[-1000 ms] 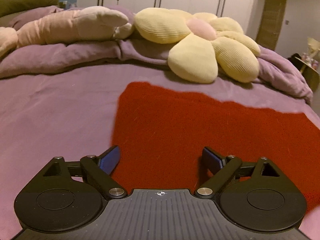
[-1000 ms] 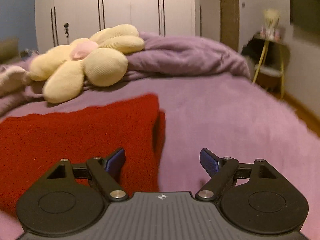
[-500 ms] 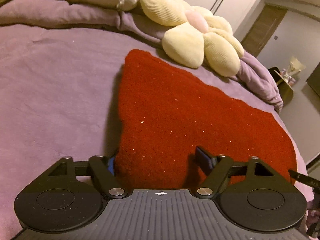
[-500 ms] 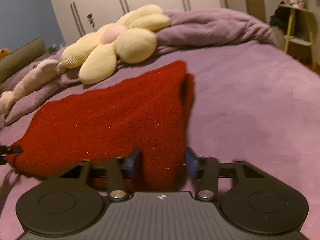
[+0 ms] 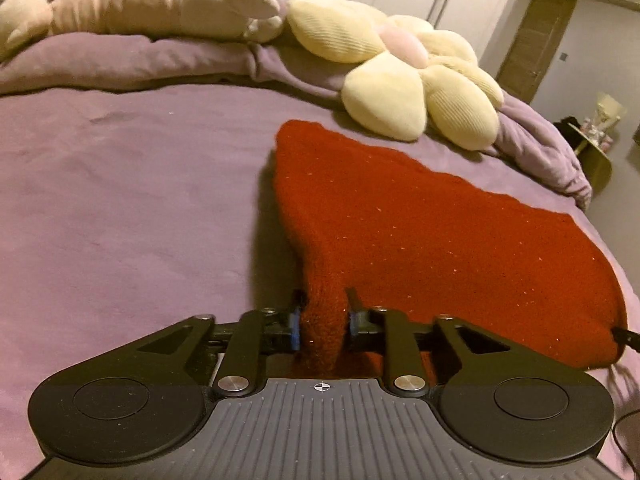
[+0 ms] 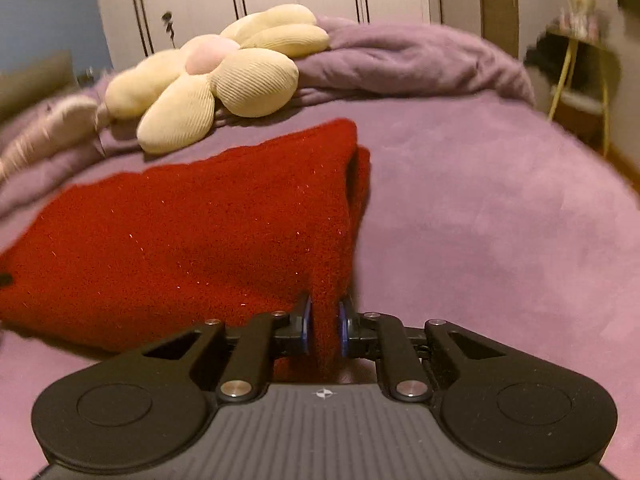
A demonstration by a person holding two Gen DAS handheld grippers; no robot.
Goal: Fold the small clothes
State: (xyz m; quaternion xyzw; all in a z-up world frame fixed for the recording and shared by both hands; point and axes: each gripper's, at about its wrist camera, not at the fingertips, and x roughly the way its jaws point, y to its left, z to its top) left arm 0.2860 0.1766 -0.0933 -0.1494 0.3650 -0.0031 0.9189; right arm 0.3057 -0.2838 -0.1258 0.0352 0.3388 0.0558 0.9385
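Observation:
A red knitted garment lies on the purple bed cover, its near edge lifted. My left gripper is shut on the garment's near left corner, with cloth bunched between the blue pads. My right gripper is shut on the near right corner of the same garment. The cloth stretches between the two grippers; its far edge rests on the bed. The right gripper's tip shows at the right edge of the left wrist view.
A yellow flower-shaped cushion and a pink plush toy lie on a bunched purple duvet behind the garment. White wardrobes stand at the back. A side table stands right of the bed.
Both grippers went from open above the near edge to shut on the garment's two near corners, and the near edge has lifted off the bed.

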